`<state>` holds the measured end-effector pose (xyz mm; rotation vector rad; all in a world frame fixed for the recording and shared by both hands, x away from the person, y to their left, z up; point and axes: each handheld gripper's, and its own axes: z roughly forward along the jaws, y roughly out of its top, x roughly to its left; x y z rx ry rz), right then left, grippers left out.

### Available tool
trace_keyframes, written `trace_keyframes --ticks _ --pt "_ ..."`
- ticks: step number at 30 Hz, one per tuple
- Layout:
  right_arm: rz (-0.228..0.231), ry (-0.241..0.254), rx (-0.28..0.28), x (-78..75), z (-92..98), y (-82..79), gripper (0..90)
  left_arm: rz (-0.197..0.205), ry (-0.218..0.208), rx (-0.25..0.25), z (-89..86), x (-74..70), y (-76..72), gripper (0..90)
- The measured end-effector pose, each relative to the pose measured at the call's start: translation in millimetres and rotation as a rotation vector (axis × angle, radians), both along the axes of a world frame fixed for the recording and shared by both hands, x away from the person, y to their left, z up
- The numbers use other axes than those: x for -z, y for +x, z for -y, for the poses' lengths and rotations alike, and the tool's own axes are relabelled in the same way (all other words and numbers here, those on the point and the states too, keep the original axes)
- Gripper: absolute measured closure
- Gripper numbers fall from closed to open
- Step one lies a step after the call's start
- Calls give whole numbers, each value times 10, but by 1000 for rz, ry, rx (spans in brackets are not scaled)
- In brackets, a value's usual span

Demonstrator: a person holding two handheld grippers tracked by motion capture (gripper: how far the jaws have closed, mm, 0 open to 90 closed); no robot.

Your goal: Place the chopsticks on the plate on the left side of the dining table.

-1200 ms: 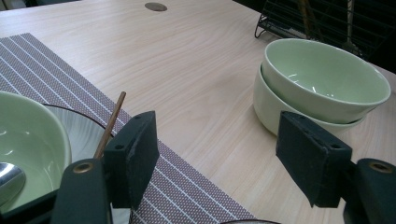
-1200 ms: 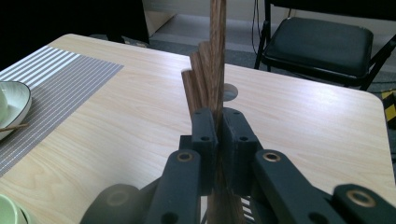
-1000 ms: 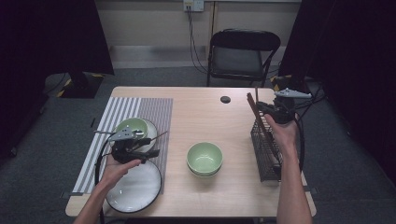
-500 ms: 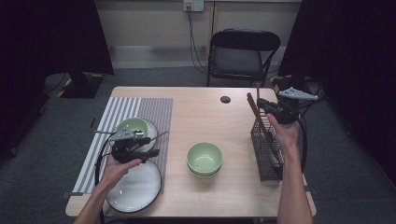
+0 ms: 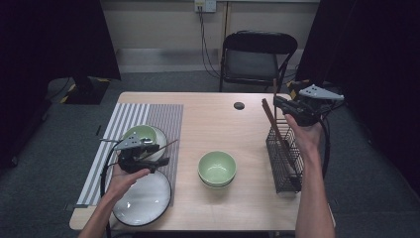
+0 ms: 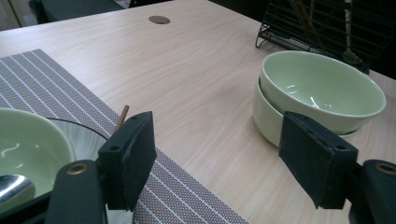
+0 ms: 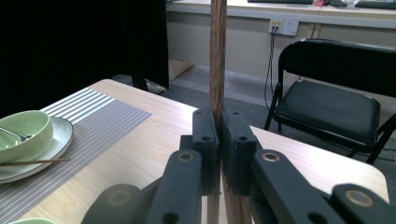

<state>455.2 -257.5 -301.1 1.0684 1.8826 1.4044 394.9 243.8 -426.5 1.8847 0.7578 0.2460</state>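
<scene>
High view: right tongs (image 5: 280, 103) are up over the far end of the wire rack (image 5: 285, 158) at the right edge of the surface (image 5: 213, 124), clamped tight on a wooden chopstick (image 5: 275, 89) that stands near upright. Lower end of that stick seems to run down toward the rack; can't tell if it's clear of the wire. A second brown stick (image 5: 271, 123) leans in the rack just beside it.

Right gripper view confirms it: pads squeezed on the chopstick (image 7: 217, 51), stick vertical between them, running out the top of frame. Folding chair (image 7: 327, 98) behind, off the surface.

Left tongs (image 5: 161, 159) sit near the front-left, over the striped mat (image 5: 163, 116), at the edge of the plate (image 5: 157, 136) carrying a green bowl (image 5: 141, 136). Jaws stand wide and have just been opening a bit further. Nothing gripped. Left gripper view shows the gap between the pads (image 6: 130, 158) holding only bare wood and mat. Another chopstick (image 5: 159, 148) lies across the plate rim just beside the left tongs; its tip (image 6: 122, 116) pokes out behind the left pad, not pinched.

Two stacked green bowls (image 5: 217, 168) sit mid-surface, well apart from both tongs. Empty dark-rimmed plate (image 5: 143, 201) is at the front edge, under the left hand (image 5: 126, 178). Spoon (image 6: 14, 186) rests in the bowl on the mat.
</scene>
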Motion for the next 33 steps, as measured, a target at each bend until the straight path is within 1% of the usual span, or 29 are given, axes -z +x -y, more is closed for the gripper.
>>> trace_keyframes --ticks 1,3,5,6,12,15,17,18,21,23,24,27,28,30,33 --pt "6 0 0 -21 -5 0 851 -7 -8 1 2 3 0 266" --pt "12 -3 -5 -69 -13 3 851 -8 -2 1 2 1 0 266" --pt "21 -3 -8 -117 -18 5 851 -11 -4 5 4 0 1 266" --pt "26 2 -12 -140 -20 5 851 -9 -5 6 7 0 1 267" --pt "49 -6 -14 -273 -53 -5 852 2 -3 14 8 -16 -4 267" --pt "60 -21 -14 -339 -80 -5 852 -1 -11 10 7 -21 -4 274" --pt "68 -13 -22 -379 -91 -9 852 2 -4 7 5 -27 -5 275" --pt "71 -9 -24 -395 -95 -12 852 2 -10 7 1 -31 -5 276" --pt "84 -17 -32 -454 -130 -27 852 8 -13 6 -8 -41 -4 275" --pt "95 -10 -44 -487 -154 -44 852 10 -15 6 -11 -50 -5 275" --pt "93 -5 -45 -502 -173 -54 852 11 -15 7 -8 -53 -5 275" --pt "92 2 -66 -507 -236 -66 852 11 -19 10 4 -63 -9 281" --pt "88 3 -70 -497 -258 -68 852 15 -9 9 9 -69 -8 283" --pt "82 15 -88 -459 -303 -76 852 15 -11 10 23 -76 0 283" --pt "75 16 -106 -395 -387 -96 852 12 -17 22 63 -89 2 287"
